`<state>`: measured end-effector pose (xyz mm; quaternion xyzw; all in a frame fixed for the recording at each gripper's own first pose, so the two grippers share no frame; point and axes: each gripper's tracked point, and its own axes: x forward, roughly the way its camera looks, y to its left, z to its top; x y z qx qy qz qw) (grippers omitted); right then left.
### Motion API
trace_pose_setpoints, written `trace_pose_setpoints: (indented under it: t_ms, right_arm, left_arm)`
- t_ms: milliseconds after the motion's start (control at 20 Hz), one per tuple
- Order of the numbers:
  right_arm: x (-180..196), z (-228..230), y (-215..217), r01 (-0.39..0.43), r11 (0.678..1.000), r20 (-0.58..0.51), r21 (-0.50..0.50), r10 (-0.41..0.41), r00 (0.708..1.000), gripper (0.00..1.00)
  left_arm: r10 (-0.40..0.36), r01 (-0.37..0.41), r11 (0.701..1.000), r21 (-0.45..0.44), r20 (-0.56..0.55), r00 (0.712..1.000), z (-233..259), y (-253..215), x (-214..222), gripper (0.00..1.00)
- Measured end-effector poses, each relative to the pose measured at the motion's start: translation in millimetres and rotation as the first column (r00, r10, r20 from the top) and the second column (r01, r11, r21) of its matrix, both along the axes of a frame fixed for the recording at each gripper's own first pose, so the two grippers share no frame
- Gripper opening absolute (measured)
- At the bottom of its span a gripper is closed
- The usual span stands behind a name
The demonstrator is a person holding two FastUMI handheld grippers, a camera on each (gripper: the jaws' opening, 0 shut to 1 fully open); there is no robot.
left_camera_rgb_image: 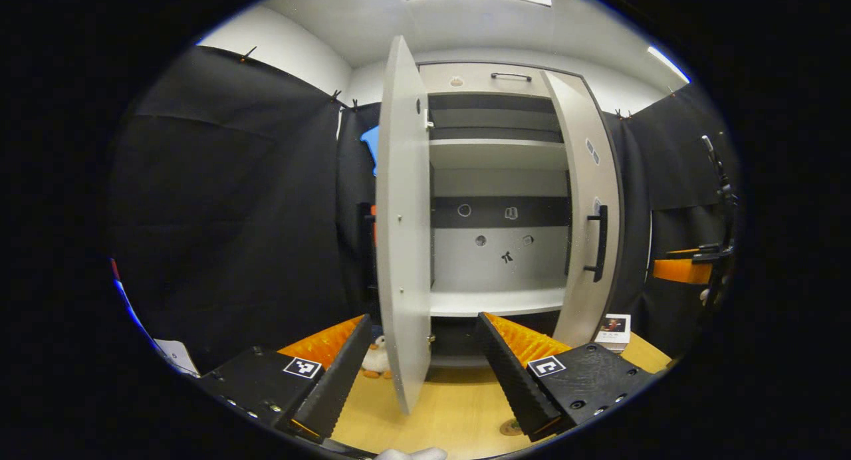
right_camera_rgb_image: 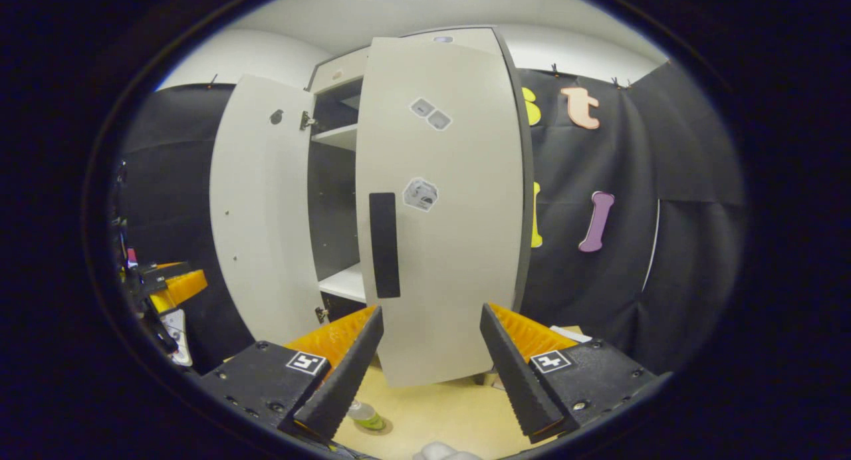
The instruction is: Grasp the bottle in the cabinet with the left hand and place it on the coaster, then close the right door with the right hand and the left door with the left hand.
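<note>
On the right door [right_camera_rgb_image: 439, 214], unreadable stickers [right_camera_rgb_image: 420, 194], both tongs apart

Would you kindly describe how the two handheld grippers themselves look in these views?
Both the left gripper and the right gripper have blocky black bodies dotted with screws. Each finger base carries a small square black-and-white marker, and each finger is a long wedge with a ridged inner face.

Left hand-held gripper [left_camera_rgb_image: 425, 373] gapes before the left door [left_camera_rgb_image: 402, 234].
</note>
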<state>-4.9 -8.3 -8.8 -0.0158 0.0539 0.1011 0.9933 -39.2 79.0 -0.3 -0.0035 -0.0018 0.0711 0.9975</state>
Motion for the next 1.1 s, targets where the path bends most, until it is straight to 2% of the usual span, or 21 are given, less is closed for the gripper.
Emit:
trace_pose_setpoints:
  t_ms: [100,350,400,450,600,650,750,1100]
  right_arm:
    - [-2.1,-4.7,0.9,0.016,1.0,-0.013,0.005,-0.016,1.0,0.97]
    - [-11.3,-12.9,4.7,0.062,0.998,-0.04,0.018,-0.061,0.997,0.94]
    - [-12.5,-14.0,4.4,0.073,0.997,-0.042,0.018,-0.072,0.997,0.94]
    - [-14.1,-15.1,4.5,0.082,0.996,-0.04,0.02,-0.081,0.996,0.97]
    - [-18.2,-19.5,6.3,0.104,0.994,-0.057,0.028,-0.103,0.993,0.97]
    - [-21.5,-20.9,7.1,0.108,0.994,-0.063,0.029,-0.106,0.992,0.94]
    - [-25.3,-23.4,5.7,0.119,0.993,-0.072,0.022,-0.117,0.99,0.97]
    - [-31.1,-27.0,4.4,0.146,0.989,-0.09,0.021,-0.144,0.986,0.95]
  left_arm:
    - [0.041,-0.041,0.999,-0.004,0.005,0.999,3.0,30.9,3.7,0.96]
    - [0.15,-0.151,0.989,0.005,0.02,0.988,7.0,108.8,17.8,0.97]
    - [0.159,-0.159,0.987,0.001,0.02,0.987,6.8,117.6,22.4,0.92]
    - [0.16,-0.16,0.987,0.001,0.026,0.987,7.9,125.0,27.9,0.95]
    - [0.175,-0.176,0.984,0.031,0.031,0.984,10.4,144.2,46.2,0.95]
    - [0.174,-0.176,0.984,0.037,0.039,0.984,14.2,148.2,52.6,0.95]
    - [0.162,-0.165,0.986,0.04,0.056,0.985,20.9,149.8,67.3,0.95]
    - [0.105,-0.107,0.994,0.034,0.056,0.993,22.8,130.0,98.5,0.95]
